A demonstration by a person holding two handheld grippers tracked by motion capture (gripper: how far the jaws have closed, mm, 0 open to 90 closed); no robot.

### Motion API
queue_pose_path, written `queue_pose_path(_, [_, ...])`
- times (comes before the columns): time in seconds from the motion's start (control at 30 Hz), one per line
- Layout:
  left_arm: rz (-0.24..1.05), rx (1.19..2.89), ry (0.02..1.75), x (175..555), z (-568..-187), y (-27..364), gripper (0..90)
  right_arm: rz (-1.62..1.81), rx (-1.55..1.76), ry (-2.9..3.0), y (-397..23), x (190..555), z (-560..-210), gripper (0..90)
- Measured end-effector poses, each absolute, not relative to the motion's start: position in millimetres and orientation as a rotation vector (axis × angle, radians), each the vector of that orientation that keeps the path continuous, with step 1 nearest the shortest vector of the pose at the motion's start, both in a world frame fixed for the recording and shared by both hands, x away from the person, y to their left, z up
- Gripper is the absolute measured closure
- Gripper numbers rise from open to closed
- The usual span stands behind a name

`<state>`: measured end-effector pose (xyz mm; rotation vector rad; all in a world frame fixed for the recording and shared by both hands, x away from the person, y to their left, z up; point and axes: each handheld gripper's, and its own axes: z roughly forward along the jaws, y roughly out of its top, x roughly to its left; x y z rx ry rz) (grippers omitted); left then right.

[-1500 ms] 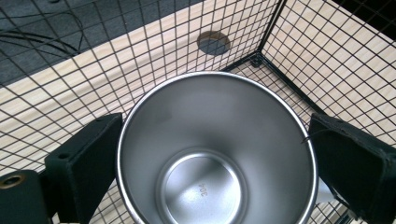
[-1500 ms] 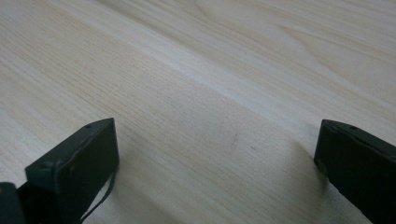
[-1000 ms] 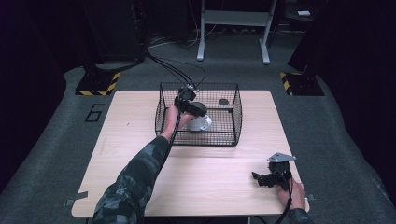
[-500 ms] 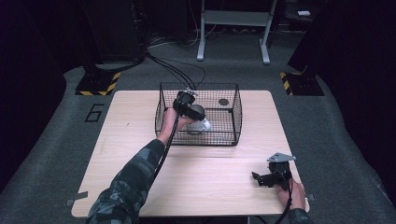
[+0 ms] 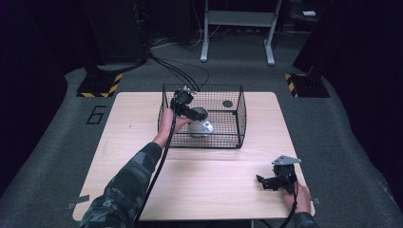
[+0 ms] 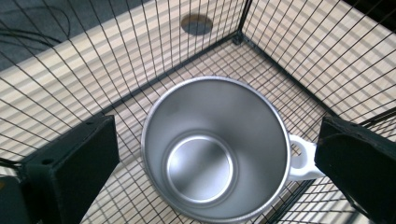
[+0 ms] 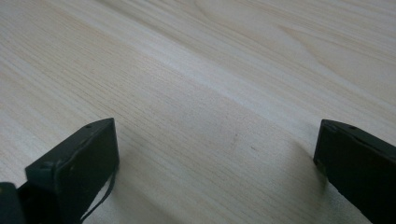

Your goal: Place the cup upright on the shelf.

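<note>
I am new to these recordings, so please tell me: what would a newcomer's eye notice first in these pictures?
First, the black wire basket at the far middle of the wooden table, with a shiny metal cup standing upright inside it. The left gripper hangs over the cup, its jaws wide open on either side, not touching it. The right gripper rests open at the table's near right corner, far from the basket.

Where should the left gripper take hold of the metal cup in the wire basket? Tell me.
Grip the metal cup across its rim from above. It stands upright, mouth open, inside the wire basket, whose walls block the sides. The left gripper is already open astride it; keep one jaw clear of the white handle.
</note>
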<state>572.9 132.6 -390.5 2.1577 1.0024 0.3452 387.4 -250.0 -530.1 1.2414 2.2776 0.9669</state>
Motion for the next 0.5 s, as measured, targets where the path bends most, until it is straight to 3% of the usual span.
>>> queue_pose_path(0.5, [0.358, 2.126, 0.876, 523, -342, 164, 0.0, 0.966, 1.238, 2.28, -250, 387, -530, 0.0])
